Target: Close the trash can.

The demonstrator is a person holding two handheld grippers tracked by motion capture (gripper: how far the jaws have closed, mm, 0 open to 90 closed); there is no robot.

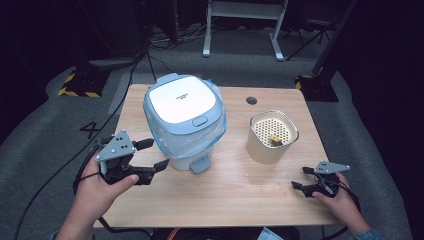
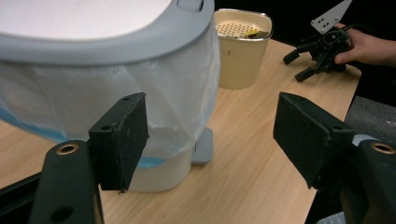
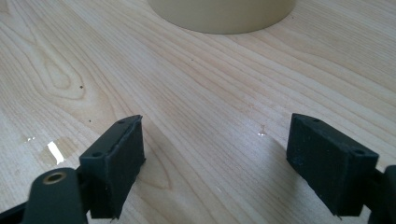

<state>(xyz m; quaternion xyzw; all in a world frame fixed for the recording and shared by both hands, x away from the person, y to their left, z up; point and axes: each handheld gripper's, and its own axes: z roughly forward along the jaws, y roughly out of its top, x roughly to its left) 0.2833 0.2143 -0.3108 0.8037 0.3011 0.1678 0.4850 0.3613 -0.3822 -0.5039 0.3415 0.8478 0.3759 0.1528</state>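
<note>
A white bin with a blue-grey closed lid and a clear bag liner stands at the back left of the wooden table. Its foot pedal points toward me. To its right stands a beige pot with a perforated insert; a small yellow and dark piece lies on it. My left gripper is open, just left of the bin's base, with nothing between its jaws. My right gripper is open and empty, low over the table in front of the pot.
A round dark cable hole sits near the table's back edge. Behind the table are a white desk frame, floor cables and a stand base with yellow-black stripes. Bare wood lies between the two grippers.
</note>
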